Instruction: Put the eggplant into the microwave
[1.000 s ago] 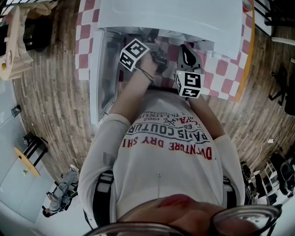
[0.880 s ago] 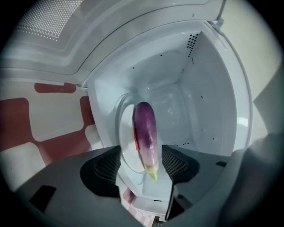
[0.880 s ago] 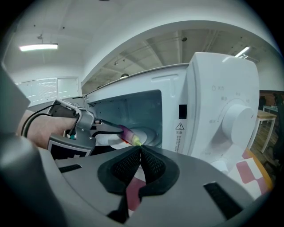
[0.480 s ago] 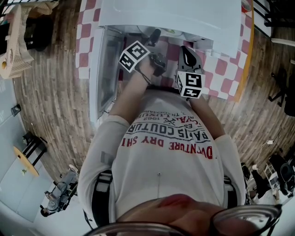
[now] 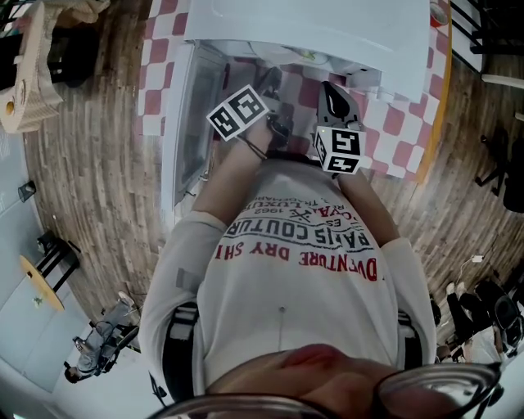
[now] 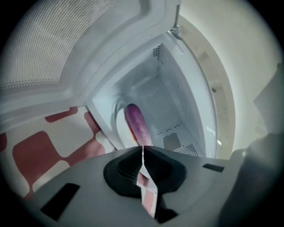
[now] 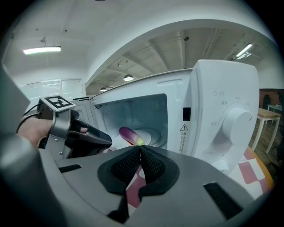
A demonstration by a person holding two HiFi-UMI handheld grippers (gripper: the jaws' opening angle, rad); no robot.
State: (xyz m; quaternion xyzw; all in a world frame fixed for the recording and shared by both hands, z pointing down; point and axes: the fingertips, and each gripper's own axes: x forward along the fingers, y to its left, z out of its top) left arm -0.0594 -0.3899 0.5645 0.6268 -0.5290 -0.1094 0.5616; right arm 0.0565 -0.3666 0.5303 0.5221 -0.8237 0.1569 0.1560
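The eggplant (image 6: 135, 122) lies in the microwave (image 6: 177, 102), ahead of the left gripper (image 6: 143, 150) (jaws together, empty, like the right gripper (image 7: 140, 148)). Next, probably: close the door (image 6: 57, 44).

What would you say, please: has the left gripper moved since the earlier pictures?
Yes. The left gripper has drawn back from the microwave opening toward the person, as the head view shows.

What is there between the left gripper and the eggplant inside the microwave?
No object stands between them. In the left gripper view, the shut left gripper faces the eggplant across only the rim of the white plate under it.
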